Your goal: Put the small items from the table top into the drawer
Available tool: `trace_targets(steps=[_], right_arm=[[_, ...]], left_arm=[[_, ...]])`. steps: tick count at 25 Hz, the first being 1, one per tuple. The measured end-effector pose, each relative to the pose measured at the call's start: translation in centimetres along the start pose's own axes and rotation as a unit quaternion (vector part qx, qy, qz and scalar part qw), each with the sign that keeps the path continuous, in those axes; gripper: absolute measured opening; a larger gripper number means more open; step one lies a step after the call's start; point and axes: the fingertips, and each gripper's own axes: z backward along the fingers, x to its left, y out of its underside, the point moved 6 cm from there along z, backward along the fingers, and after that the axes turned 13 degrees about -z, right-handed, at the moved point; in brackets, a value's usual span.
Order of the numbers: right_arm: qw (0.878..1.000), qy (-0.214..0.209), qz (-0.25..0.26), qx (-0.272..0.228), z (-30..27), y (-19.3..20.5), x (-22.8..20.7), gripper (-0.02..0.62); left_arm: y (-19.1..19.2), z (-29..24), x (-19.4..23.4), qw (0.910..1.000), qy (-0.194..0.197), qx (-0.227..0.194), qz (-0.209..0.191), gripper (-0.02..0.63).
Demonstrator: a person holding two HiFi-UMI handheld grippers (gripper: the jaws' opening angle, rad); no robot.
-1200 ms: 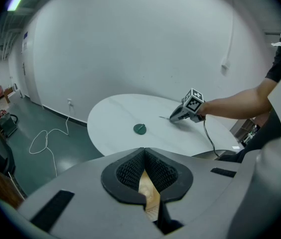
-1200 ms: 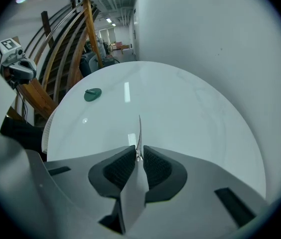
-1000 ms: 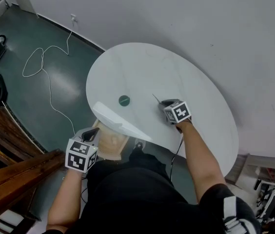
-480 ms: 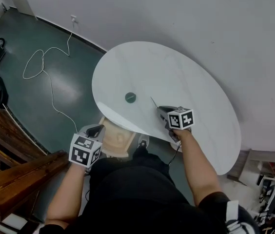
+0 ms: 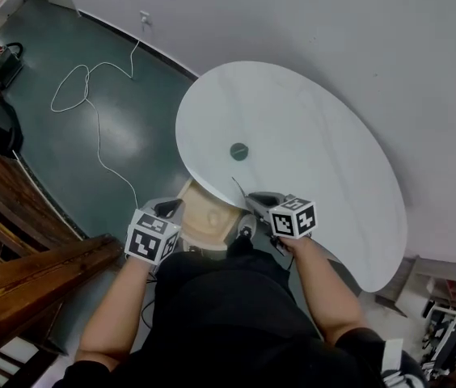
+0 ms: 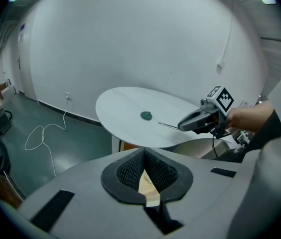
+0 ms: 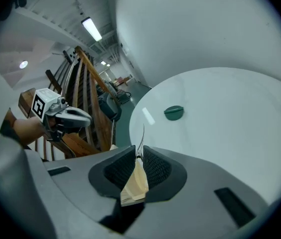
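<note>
Our right claw pinches the thin silvery metal pin by 1 end; we judge it light, stiff, slippery.

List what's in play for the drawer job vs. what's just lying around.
Job:
- thin metal pin, held by the right gripper
- green disc on the white table
- open wooden drawer below the table edge

Lying about:
- white cable on the floor
- wooden railing at the left

Head view overhead; both gripper views share table.
</note>
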Motion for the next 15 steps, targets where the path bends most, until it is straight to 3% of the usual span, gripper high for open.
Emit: trace_targets(steps=[9, 15], right_arm=[[0.991, -0.037, 0.071, 0.103, -6.8, 4.5, 6.1, 0.046], [0.982, 0.002, 0.113, 0.149, -11.2, 6.8, 6.5, 0.046]], left_arm=[[3.3, 1.6, 0.8, 0.9992, -0.019, 0.005, 0.035, 0.014], [5.5, 2.9, 1.1, 0.9981, -0.030, 0.007, 0.053, 0.014]])
